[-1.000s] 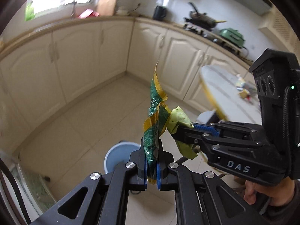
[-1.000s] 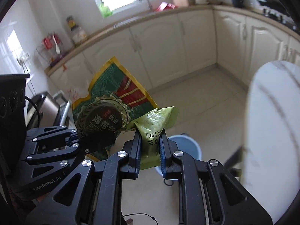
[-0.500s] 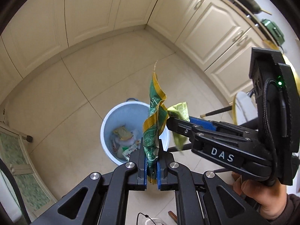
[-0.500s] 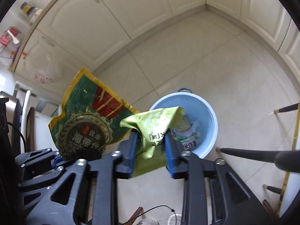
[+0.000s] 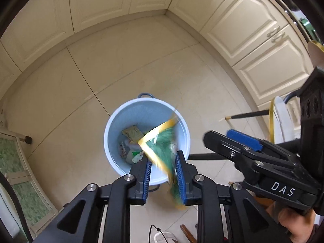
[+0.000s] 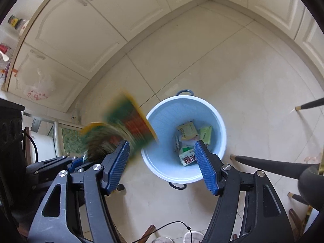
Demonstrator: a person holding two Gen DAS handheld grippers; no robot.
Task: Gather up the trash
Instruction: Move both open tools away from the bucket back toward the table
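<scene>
Our left tongs (image 5: 163, 174) are opening, and the green-and-gold wrapper (image 5: 162, 147), clamped a moment ago, slips blurred between them. Our right tongs (image 6: 162, 166), marked "DAS", are opening, now empty. The yellow-green packet (image 6: 205, 134) lies in the blue bin (image 6: 218, 121).

Each camera sat on its hand-held gripper and looked steeply down along the fingers at the floor (image 5: 125, 64), from well above it. Both views shared the blue bin (image 5: 123, 121) (image 6: 214, 117), the tiles and the cabinets (image 6: 85, 32). The left view also caught the right hand-held gripper (image 5: 220, 139) just beside it.
</scene>
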